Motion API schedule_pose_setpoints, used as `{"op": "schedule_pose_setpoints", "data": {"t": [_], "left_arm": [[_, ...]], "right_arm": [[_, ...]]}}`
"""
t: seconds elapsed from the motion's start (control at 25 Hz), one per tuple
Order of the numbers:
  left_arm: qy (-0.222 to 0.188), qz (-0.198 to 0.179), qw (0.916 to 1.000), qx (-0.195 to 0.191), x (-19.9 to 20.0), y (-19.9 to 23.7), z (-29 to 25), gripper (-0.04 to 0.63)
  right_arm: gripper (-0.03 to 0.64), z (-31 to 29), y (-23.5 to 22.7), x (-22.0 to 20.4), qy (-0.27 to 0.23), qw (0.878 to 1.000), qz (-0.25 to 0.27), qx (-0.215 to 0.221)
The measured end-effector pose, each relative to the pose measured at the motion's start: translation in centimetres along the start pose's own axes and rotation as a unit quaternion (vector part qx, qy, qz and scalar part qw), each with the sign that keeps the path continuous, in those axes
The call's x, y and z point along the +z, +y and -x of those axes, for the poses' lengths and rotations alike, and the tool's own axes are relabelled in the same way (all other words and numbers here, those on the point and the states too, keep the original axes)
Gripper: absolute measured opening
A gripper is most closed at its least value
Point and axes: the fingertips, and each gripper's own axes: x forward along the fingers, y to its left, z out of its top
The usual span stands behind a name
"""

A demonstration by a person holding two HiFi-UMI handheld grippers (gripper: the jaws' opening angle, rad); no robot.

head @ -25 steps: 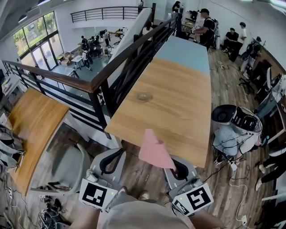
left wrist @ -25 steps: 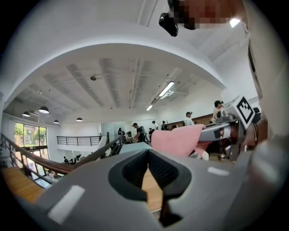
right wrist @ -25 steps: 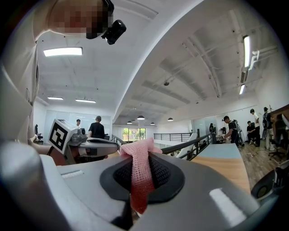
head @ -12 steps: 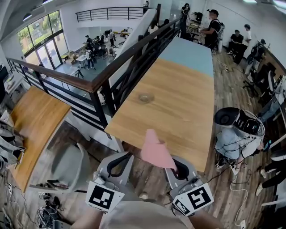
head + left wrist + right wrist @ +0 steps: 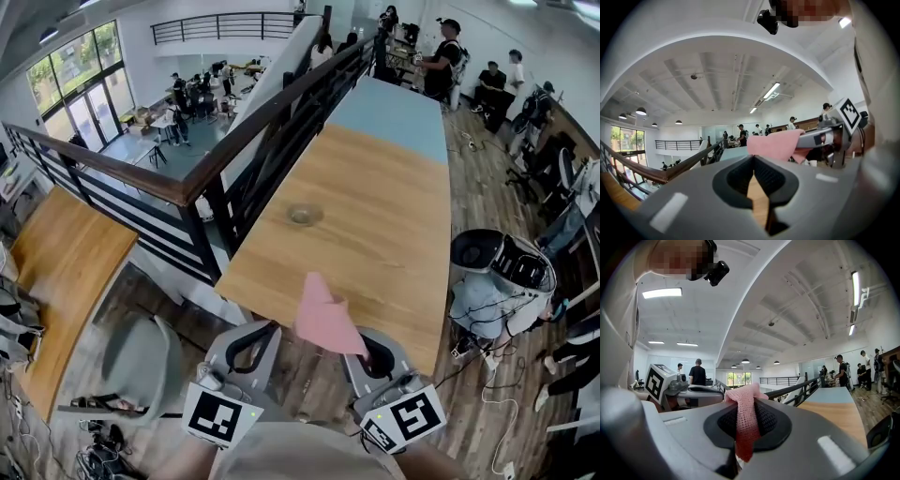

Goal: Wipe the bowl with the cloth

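A small, shallow bowl [image 5: 305,215] sits on the long wooden table [image 5: 375,234], far ahead of both grippers. My right gripper [image 5: 368,354] hangs before the table's near edge, shut on a pink cloth [image 5: 324,319] that sticks up over that edge. In the right gripper view the cloth [image 5: 745,420] is pinched between the jaws of the right gripper [image 5: 743,427] and droops from them. My left gripper [image 5: 249,343] is beside it on the left, shut and empty. In the left gripper view the left gripper [image 5: 753,164] has its jaws together, and the cloth [image 5: 773,144] shows to the right.
A dark railing [image 5: 234,141] runs along the table's left side, with a drop to a lower floor behind it. A grey chair [image 5: 141,361] stands lower left, and a grey machine with cables [image 5: 497,272] stands right of the table. Several people stand at the far end.
The left gripper has edged slightly right, closer to the right one. The right gripper still holds the cloth in the same place. The bowl has not moved.
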Motion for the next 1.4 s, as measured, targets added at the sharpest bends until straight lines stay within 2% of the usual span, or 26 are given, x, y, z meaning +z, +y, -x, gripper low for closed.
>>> {"op": "schedule_pose_setpoints", "data": {"t": [0.2,0.4,0.88,1.24,1.4], "left_arm": [[0.006,0.008,0.9999,-0.008,-0.7,4.8,-3.8,0.002],[-0.004,-0.008,0.9997,-0.024,0.2,9.8,-8.9,0.002],[-0.006,-0.008,0.9988,-0.049,1.0,21.6,-18.7,0.002],[-0.010,-0.007,0.9957,-0.092,0.4,26.9,-25.1,0.002],[-0.011,0.006,0.9949,-0.100,0.8,29.0,-27.2,0.002]], "right_arm": [[0.015,-5.5,-2.1,0.0,0.008,1.000,0.000,-0.011],[0.015,-11.9,-4.9,1.1,0.011,1.000,0.001,-0.021],[0.015,-24.6,-10.6,3.6,0.013,0.998,-0.003,-0.069],[0.015,-31.4,-14.5,4.1,0.012,0.994,-0.009,-0.111],[0.015,-33.7,-16.3,4.1,0.022,0.992,-0.011,-0.127]]}}
